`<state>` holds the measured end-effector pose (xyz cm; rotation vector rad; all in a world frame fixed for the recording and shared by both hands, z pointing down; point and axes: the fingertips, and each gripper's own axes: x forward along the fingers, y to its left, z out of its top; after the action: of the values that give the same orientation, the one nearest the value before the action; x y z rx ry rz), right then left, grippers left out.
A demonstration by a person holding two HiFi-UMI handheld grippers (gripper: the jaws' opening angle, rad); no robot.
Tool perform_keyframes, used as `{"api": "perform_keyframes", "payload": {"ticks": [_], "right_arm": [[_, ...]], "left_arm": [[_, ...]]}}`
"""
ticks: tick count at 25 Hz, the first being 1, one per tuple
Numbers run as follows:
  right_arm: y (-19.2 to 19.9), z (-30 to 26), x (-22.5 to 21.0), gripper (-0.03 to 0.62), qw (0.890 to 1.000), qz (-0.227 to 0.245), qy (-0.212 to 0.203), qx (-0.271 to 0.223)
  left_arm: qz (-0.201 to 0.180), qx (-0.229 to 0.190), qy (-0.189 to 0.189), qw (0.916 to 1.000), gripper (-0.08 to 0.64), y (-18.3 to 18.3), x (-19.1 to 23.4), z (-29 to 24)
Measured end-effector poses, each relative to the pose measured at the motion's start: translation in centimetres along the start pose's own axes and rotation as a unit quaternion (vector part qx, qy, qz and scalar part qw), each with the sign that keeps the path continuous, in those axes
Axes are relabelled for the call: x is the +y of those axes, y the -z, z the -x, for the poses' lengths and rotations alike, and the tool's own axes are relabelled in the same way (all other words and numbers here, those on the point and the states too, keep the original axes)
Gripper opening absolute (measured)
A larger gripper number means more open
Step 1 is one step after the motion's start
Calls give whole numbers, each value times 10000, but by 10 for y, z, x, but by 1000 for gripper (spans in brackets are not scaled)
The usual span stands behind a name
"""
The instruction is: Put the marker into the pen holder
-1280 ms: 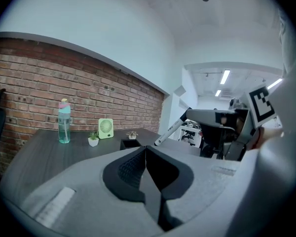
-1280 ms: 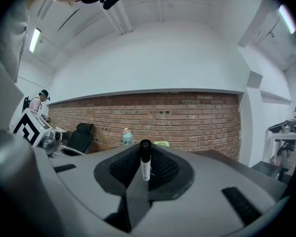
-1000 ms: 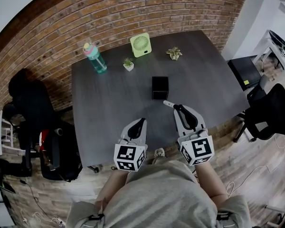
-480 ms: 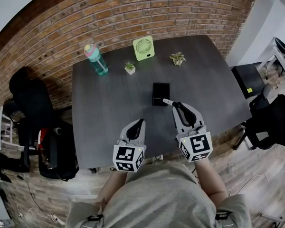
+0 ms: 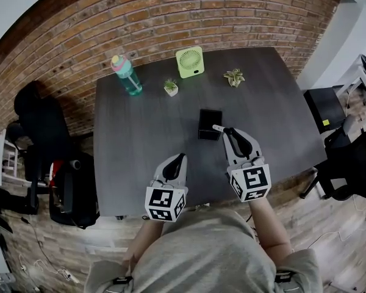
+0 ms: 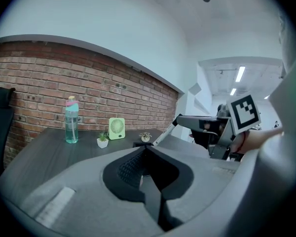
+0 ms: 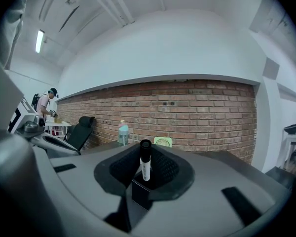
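The right tongs (image 7: 146, 169) are clenched on a white-barrelled marker with a black cap (image 7: 145, 158), held crosswise in the jaws with the cap end uppermost in the right gripper view. Directly beneath its lower end is the square black pen holder (image 7: 139, 195), which stands about midway across the dark grey bench (image 5: 140, 139). In the head view the marker's end is at the holder's right rim. I cannot tell whether it has entered the mouth yet.

The left tongs (image 6: 144, 151) are pressed together on nothing and hang over the bench's near edge.

By my reading the pick-up and carry are done. What remains is lowering the marker into the holder and letting go.
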<state>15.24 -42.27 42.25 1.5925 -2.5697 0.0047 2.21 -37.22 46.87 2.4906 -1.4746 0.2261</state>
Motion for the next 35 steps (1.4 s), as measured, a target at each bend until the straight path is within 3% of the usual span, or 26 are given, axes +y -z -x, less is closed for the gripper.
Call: {"api": "perform_keyframes", "payload": {"ticks": [35], "right_arm": [[108,-93,-20,67,9914,211,-308,1256]], "left_arm": [[112,277,-275,9992,17,14,32,-31]]}}
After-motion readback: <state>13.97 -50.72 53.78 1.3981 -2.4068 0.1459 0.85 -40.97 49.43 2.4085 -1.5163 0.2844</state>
